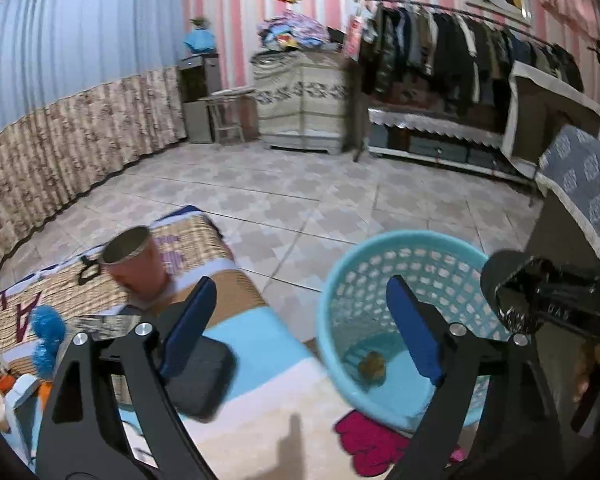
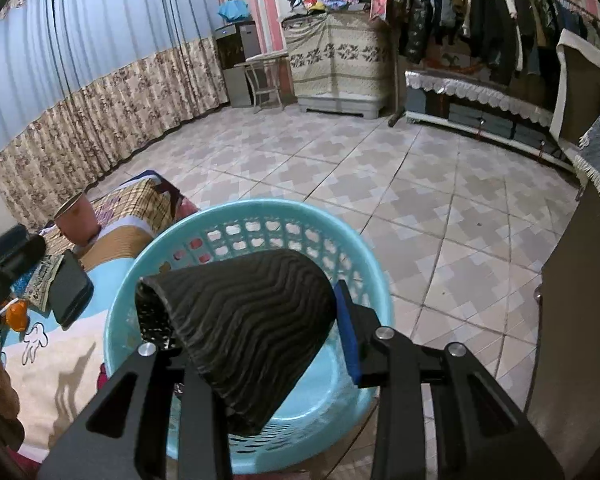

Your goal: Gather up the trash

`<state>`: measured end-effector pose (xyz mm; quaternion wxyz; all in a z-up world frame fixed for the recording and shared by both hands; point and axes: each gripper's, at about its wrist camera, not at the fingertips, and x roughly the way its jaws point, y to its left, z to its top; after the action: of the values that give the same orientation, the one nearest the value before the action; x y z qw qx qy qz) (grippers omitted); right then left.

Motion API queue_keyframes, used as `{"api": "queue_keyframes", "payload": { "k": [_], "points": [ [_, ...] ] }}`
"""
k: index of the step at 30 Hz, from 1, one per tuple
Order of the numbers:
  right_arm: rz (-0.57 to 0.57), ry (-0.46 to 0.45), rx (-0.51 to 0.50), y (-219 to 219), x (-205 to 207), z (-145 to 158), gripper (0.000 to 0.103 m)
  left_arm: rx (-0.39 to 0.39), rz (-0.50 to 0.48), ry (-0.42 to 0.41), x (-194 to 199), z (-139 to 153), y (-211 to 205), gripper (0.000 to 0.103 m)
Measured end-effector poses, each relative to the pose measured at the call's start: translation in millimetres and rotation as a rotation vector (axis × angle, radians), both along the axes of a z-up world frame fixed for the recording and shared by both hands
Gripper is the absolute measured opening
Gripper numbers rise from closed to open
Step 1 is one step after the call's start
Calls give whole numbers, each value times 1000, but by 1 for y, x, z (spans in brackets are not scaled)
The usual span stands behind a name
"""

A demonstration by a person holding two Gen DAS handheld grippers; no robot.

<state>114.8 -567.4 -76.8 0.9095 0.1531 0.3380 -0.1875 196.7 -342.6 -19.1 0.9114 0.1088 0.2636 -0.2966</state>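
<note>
A light-blue plastic basket [image 1: 340,276] [image 2: 120,304] stands beside a patterned blanket. A small brown scrap [image 1: 373,364] lies on its bottom. My right gripper [image 2: 256,320] is shut on a black ribbed paper cup [image 2: 252,320] and holds it tilted just above the basket's opening; it shows in the left wrist view [image 1: 516,300] at the basket's right rim. My left gripper [image 1: 300,324] is open and empty, over the blanket edge and the basket's left rim. A pink paper cup [image 1: 134,264] [image 2: 78,220] stands on the blanket.
On the blanket [image 1: 260,360] lie a black case [image 1: 204,376] [image 2: 70,292], a blue pompom [image 1: 46,336], small toys and a magenta cloth [image 1: 368,444]. Tiled floor [image 2: 420,200] stretches ahead. A dark cabinet [image 2: 580,320] stands at right; curtains, cabinets and a clothes rack line the walls.
</note>
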Motion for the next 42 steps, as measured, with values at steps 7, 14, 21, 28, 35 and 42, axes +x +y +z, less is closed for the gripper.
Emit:
{"api": "queue_keyframes", "payload": {
  "k": [7,14,21,28,35,42],
  "points": [
    [27,58,44,4,35,-8,35,-22,78,-22,5,19,31,86],
    [40,155,60,14,52,-24,75,-25,111,-39,4,28,49,89],
    [32,158,83,17,41,-27,87,-37,135,-47,0,34,65,92],
    [15,89,57,23,28,-9,87,-52,175,-60,-6,41,94,95],
    [14,17,12,43,17,10,92,-60,226,-82,-13,48,129,97],
    [45,-57,-25,85,4,32,95,-71,294,-87,-22,50,178,97]
  ]
}}
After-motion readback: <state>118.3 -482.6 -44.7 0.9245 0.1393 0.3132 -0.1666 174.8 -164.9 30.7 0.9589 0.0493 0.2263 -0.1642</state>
